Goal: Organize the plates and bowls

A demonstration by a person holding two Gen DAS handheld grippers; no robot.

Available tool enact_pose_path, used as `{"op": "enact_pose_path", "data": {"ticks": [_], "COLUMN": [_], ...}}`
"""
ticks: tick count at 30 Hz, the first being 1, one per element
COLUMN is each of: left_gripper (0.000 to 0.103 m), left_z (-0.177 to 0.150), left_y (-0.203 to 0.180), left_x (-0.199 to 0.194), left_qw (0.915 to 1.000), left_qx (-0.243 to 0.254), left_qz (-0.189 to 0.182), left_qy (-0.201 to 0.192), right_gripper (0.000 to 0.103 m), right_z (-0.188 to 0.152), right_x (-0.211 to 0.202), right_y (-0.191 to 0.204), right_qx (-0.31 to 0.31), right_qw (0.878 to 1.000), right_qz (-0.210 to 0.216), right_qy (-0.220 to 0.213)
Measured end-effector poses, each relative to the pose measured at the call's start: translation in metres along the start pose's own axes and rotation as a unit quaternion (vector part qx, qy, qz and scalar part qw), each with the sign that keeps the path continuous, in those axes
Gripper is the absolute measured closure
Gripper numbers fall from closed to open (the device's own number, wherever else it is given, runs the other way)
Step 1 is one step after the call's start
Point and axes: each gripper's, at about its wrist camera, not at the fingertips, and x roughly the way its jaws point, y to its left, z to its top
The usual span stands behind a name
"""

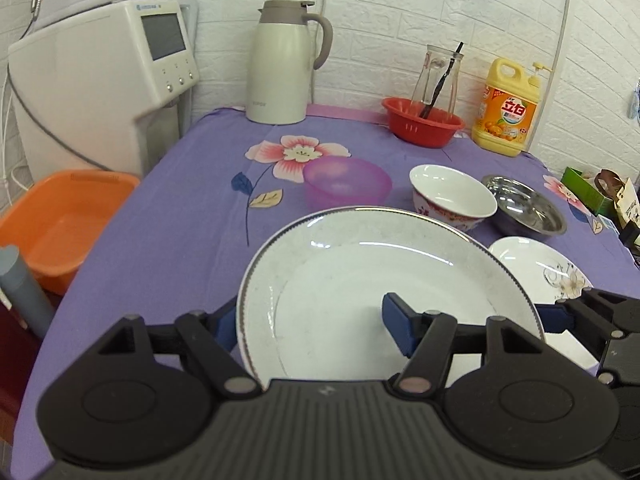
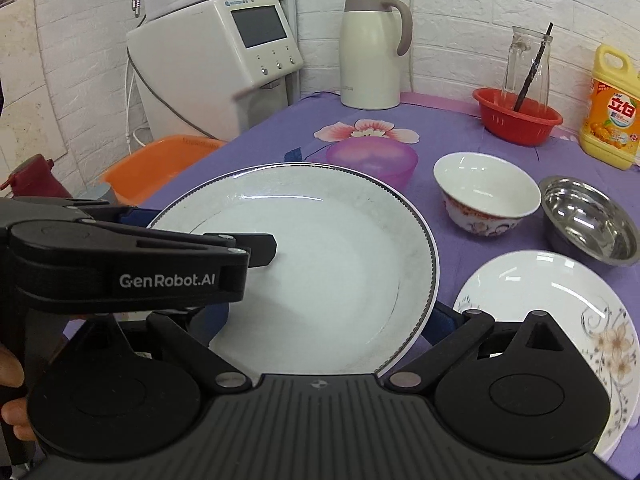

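Big plate (image 1: 384, 280) up off the cloth (image 1: 180, 208), tilted, held by both grippers at once. L gripper (image 1: 312, 326) clamped on its near-left rim: 1 blue pad (image 1: 396, 328) on the plate's inner face, other pad behind the left edge. R gripper (image 2: 324, 320) gripping the near-right rim the same way, 1 finger on each side of the edge; pads mostly hidden behind the plate in the right wrist view, so contact judged, not seen outright. L gripper (image 2: 200, 248) also in view from the right, reaching in from the left over the plate.

Progress: early. Nothing stacked or nested yet, as far as shown. Still loose on the cloth:
- flower plate (image 2: 560, 312), just right of the big plate, flat
- white bowl (image 2: 486, 196), upright, beyond the flower plate
- steel bowl (image 2: 588, 216), just beside the white bowl, to its right
- purple bowl (image 2: 372, 160), behind the big plate, partly hidden by its rim

So 2 plates, 3 bowls; only 1 plate in hand. Likely next: big plate to a clear spot or under/over the flower plate, then bowls nested. No telling which pile is meant.

Red basket (image 2: 518, 122) w/ glass jar at the back, jug (image 2: 372, 52) and soap bottle (image 2: 612, 120) near the wall – prob. not part of the job.

Risk: 2-handed rim hold, plate tilted; uneven release could let it slip.
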Motion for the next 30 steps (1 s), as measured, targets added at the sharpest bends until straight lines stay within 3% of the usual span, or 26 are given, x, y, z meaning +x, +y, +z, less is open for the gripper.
{"op": "enact_pose_path", "data": {"ticks": [8, 15, 22, 26, 30], "left_gripper": [0.038, 0.037, 0.037, 0.026, 0.025], "left_z": [-0.055, -0.084, -0.096, -0.091, -0.081], "left_y": [-0.005, -0.007, -0.001, -0.008, -0.011], "left_x": [-0.048, -0.057, -0.047, -0.060, -0.070], "left_qw": [0.9998, 0.9999, 0.9997, 0.9993, 0.9984], "left_qx": [0.003, 0.008, 0.001, 0.025, 0.027], "left_qz": [0.019, 0.009, 0.016, 0.018, 0.014], "left_qy": [-0.002, 0.010, 0.018, -0.023, -0.048], "right_gripper": [0.000, 0.000, 0.000, 0.000, 0.000], "right_z": [-0.054, -0.086, -0.099, -0.100, -0.100], "right_x": [-0.040, -0.053, -0.044, -0.052, -0.066], "right_y": [0.037, 0.052, 0.050, 0.043, 0.033], "right_qx": [0.008, 0.013, 0.021, 0.045, 0.080], "right_qw": [1.000, 1.000, 1.000, 0.999, 0.995], "right_qz": [0.016, 0.000, 0.010, 0.013, 0.019], "right_qy": [0.001, -0.008, -0.003, -0.019, -0.048]}}
